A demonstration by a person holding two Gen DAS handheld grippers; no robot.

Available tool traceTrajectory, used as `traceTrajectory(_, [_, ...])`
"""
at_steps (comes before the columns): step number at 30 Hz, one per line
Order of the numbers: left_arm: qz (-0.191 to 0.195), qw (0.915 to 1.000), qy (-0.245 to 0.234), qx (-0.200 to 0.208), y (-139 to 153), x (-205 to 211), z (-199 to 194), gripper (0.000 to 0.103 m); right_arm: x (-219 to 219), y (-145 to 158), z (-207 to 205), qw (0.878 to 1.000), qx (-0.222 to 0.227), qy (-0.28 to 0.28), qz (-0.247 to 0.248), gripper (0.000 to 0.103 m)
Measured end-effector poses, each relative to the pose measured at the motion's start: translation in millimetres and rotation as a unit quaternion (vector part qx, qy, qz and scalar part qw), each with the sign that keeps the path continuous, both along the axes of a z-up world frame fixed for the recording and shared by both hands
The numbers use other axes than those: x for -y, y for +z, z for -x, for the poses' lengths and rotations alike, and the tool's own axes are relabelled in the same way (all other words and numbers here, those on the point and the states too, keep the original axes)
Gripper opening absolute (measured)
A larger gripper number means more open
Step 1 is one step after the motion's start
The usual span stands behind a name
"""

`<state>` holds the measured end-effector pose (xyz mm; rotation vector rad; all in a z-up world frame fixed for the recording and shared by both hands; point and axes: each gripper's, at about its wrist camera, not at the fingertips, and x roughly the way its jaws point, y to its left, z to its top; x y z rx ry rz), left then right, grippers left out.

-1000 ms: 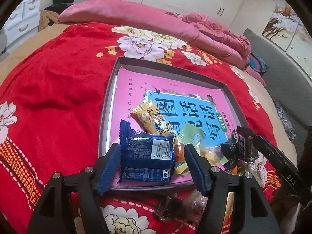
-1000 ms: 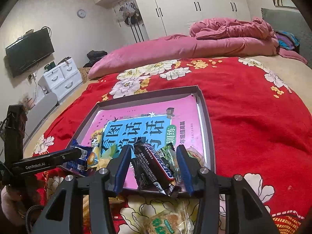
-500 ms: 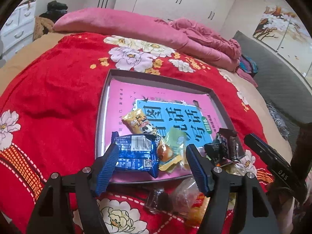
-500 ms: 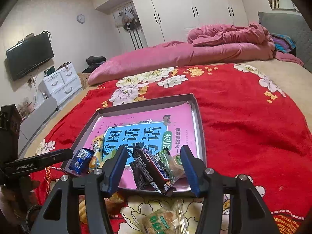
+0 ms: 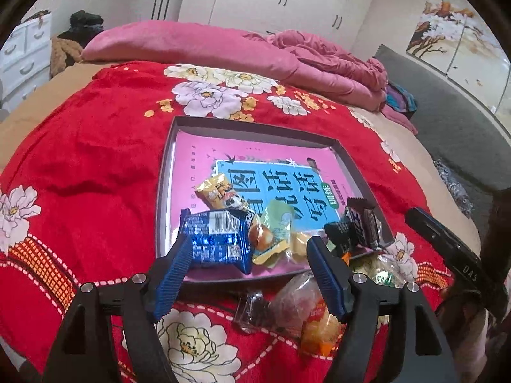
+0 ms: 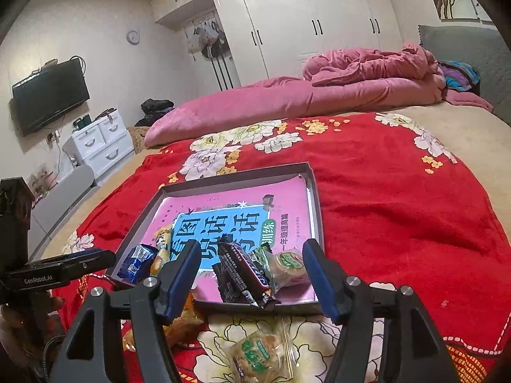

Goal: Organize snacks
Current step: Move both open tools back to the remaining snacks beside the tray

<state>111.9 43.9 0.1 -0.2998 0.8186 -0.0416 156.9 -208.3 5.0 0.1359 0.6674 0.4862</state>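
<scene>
Nearest, a few clear-wrapped snacks (image 5: 306,312) are left lying on the red flowered blanket (image 5: 80,166). The left gripper (image 5: 252,274) and the right gripper (image 6: 252,276) have both just been opening and hold nothing. Beyond them, a blue foil packet (image 5: 217,239) and dark chocolate bars (image 6: 246,276) already sit in the shallow grey tray (image 5: 255,126), so roughly halfway.

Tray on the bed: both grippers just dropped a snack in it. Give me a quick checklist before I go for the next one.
1. Left gripper clear of the blue packet: ok; jaws have just been opening, nothing pressed.
2. Right gripper clear of the dark chocolate bar: ok; jaws have just been opening.
3. Both snacks inside the tray: ok, though the bar's end overhangs the near rim.
4. Loose snacks left on the blanket: ok; a green-labelled packet lies near.
5. Room left in the tray: ok.
</scene>
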Motion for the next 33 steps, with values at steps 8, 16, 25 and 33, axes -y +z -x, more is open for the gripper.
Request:
traceTrajectory(8, [-0.013,0.9999,-0.011,-0.003,-0.4,7.8,6.6,0.075,5.1,-1.8,8.1,1.0,-0.003,-0.003,0.002,0.067])
traceTrajectory(16, [-0.032,0.9991,-0.025,-0.01,-2.5,18.6,13.0,0.075,2.0,-0.2,22.4,1.0,0.004,0.008,0.011,0.073])
traceTrajectory(25, [-0.034,0.9987,-0.031,-0.023,-5.4,22.3,19.8,0.076,-6.7,-0.3,34.2,1.0,0.006,0.016,0.024,0.08])
traceTrajectory(33, [-0.043,0.9978,-0.039,-0.032,-9.4,27.7,25.8,0.076,-7.9,-1.9,44.8,0.999,-0.001,0.019,0.03,0.081])
